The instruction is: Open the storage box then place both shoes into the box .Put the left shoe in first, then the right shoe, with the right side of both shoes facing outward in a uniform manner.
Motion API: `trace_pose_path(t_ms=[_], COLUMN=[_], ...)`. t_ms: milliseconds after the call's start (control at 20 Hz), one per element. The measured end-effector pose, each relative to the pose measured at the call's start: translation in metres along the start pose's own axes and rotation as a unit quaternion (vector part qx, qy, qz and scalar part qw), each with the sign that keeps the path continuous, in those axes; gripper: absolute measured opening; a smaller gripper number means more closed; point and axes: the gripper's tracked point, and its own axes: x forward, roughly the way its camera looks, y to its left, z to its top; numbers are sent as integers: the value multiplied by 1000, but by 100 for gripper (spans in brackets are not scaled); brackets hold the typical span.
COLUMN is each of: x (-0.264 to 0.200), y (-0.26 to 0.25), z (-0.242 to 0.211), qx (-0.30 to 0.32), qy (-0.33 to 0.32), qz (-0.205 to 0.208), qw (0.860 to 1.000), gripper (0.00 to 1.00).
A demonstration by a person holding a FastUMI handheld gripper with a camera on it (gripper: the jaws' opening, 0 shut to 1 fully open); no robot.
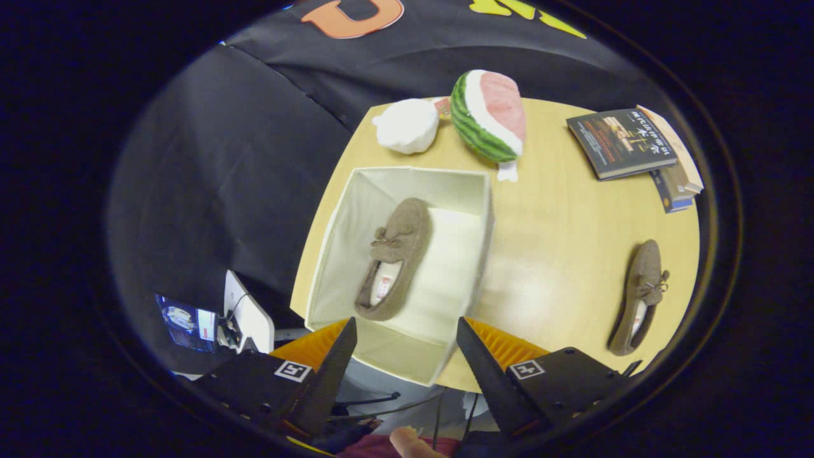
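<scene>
1. Currently the gripper [404, 334] sits nearest, fingers spread apart, nothing between them, well above the table [559, 254].
2. Fingertips [346, 334] frame the near wall of the storage box [331, 254]; no contact with it that I can see.
3. Box is open, cream fabric, standing on the left part of the round wooden table, near edge of box at the near rim of the table.
4. One brown moccasin, shoe in box [394, 257], lies on the box floor toward its left side, toe pointing far, opening facing up.
5. Second brown moccasin, shoe on table [639, 296], lies on the table well to the right of the box, toe far, heel near.
6. Farther out: watermelon plush [489, 117] just beyond the box's far right corner, white plush [407, 125] touching or just beside it on its left.
7. Stack of books [636, 149] at the far right of the table.
</scene>
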Motion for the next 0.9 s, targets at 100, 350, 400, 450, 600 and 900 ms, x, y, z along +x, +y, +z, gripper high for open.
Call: trace_pose_path(t_ms=[100, 350, 400, 450, 600, 900], x=[-16, -51, -54, -56, -58, -40], y=[-38, -154, -178, -200, -275, -384], z=[-1, -13, -13, -15, -27, -54], qx=[5, 62, 69, 76, 103, 123], qy=[-10, -24, -31, -35, -33, -5], qz=[-12, -43, -53, -64, -106, -179], qw=[1000, 997, 996, 994, 988, 976], gripper=[97, 97, 97, 97, 97, 97])
